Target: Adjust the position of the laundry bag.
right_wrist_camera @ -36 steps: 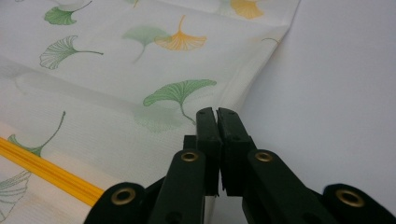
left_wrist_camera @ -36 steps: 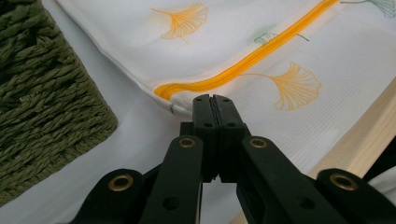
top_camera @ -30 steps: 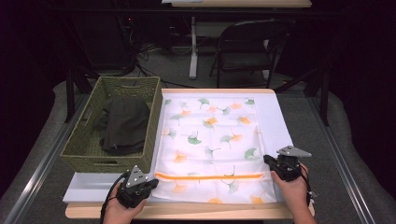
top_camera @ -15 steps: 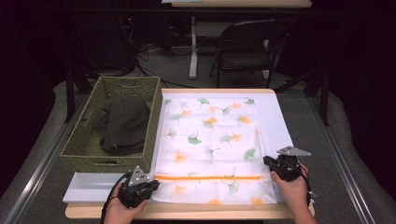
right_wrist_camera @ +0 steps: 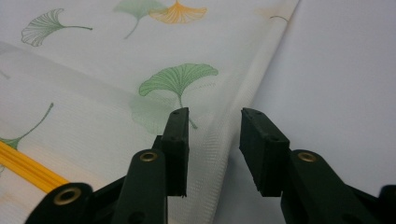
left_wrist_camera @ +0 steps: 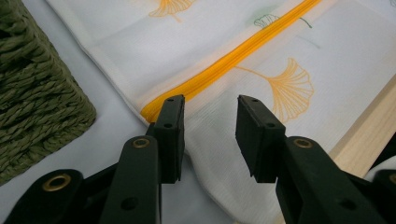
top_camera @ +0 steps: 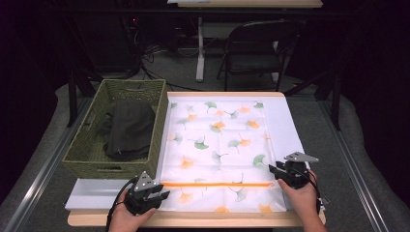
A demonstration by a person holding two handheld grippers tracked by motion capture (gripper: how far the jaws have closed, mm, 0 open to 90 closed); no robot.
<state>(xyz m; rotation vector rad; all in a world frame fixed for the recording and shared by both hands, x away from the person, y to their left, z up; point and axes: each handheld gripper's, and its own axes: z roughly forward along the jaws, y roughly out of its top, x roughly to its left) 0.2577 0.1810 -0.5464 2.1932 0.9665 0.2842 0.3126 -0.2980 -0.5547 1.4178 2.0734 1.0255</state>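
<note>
Since a second ago both pairs of jaws have been opening while the hands kept their place: the left gripper (top_camera: 153, 195) now stands parted over the near left edge of the leaf-printed cloth (top_camera: 217, 145), by the end of its orange zipper (left_wrist_camera: 224, 63), and the right gripper (top_camera: 280, 171) stands parted over the near right edge, with no pad pressing on the fabric. The cloth lies flat on the white sheet (top_camera: 285, 121) beside the woven basket (top_camera: 87, 150) that holds a dark garment (top_camera: 128, 128). I judge it has just been released after being laid out smooth, so this spreading step looks finished.
</note>
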